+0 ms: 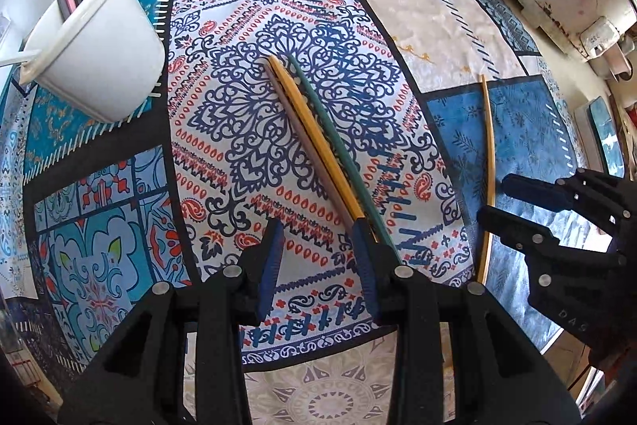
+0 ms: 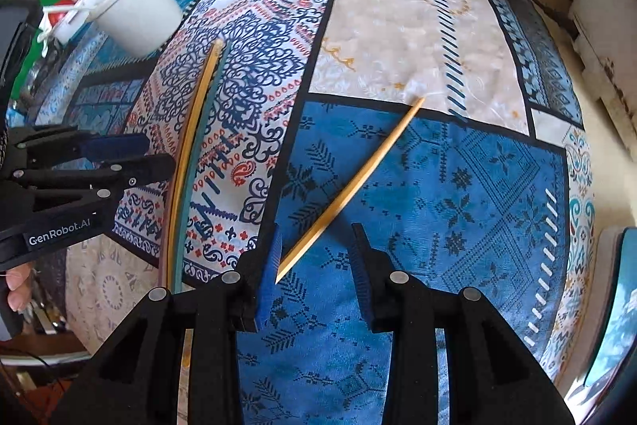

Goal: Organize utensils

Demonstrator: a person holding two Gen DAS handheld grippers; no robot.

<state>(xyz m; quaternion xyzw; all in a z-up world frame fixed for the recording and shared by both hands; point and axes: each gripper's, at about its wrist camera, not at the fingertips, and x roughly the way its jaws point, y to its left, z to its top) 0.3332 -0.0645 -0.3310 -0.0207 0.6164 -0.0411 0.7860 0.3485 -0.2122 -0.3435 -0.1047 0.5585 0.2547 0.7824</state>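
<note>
Patchwork-print cloth covers bench; white bucket far left. Three chopsticks lie bundled beside left claw, jaws parted, empty. Lone chopstick ends between parted right claw.

Bench under patchwork-print cloth. On it: white bucket; pink, yellow, green chopsticks side by side; lone tan chopstick apart.

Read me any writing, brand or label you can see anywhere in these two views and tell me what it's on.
"GenRobot.AI": white letters on the side of the left gripper, seen in the right wrist view.
"DAS": faint raised letters on the body of the right gripper, seen in the left wrist view; possibly incomplete.
Packages behind the white bucket: print too blurred to read.
</note>
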